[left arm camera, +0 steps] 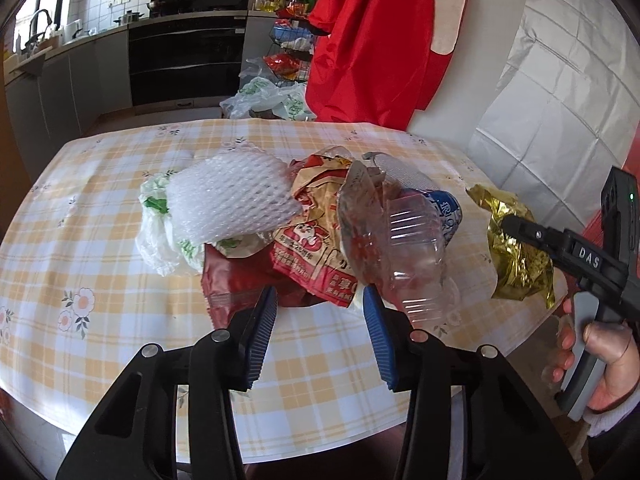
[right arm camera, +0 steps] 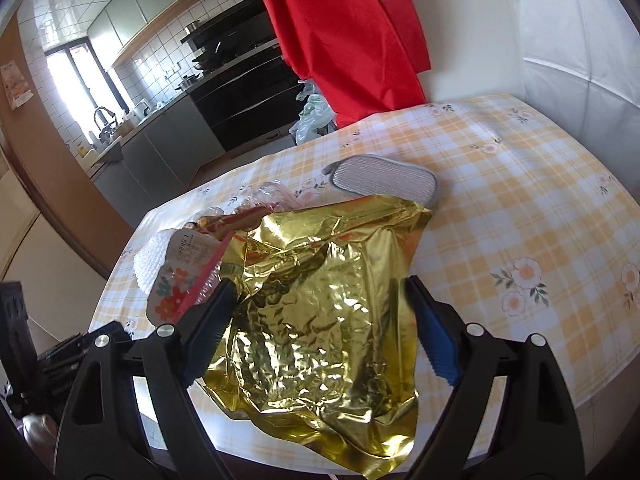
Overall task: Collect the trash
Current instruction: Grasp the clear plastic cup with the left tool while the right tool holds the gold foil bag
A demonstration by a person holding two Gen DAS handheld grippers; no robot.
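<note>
A pile of trash lies on the checked tablecloth point(left arm camera: 100, 240): white foam netting point(left arm camera: 232, 196), a white plastic bag point(left arm camera: 154, 232), a red printed wrapper point(left arm camera: 316, 248), a dark red pouch point(left arm camera: 236, 280) and a crushed clear plastic container point(left arm camera: 404, 248). My left gripper point(left arm camera: 320, 320) is open just in front of the pile, empty. A crumpled gold foil bag point(right arm camera: 320, 304) lies at the table's right edge, also in the left wrist view point(left arm camera: 516, 256). My right gripper point(right arm camera: 320, 312) is open with its fingers on either side of the foil; in the left wrist view point(left arm camera: 520, 228) it reaches over the foil.
A grey striped pad point(right arm camera: 380, 178) lies on the table behind the foil. A red cloth point(left arm camera: 372, 40) hangs beyond the far edge. Plastic bags point(left arm camera: 272, 100) sit on the floor by the kitchen counter point(left arm camera: 80, 40). A white quilted wall point(left arm camera: 560, 100) stands at right.
</note>
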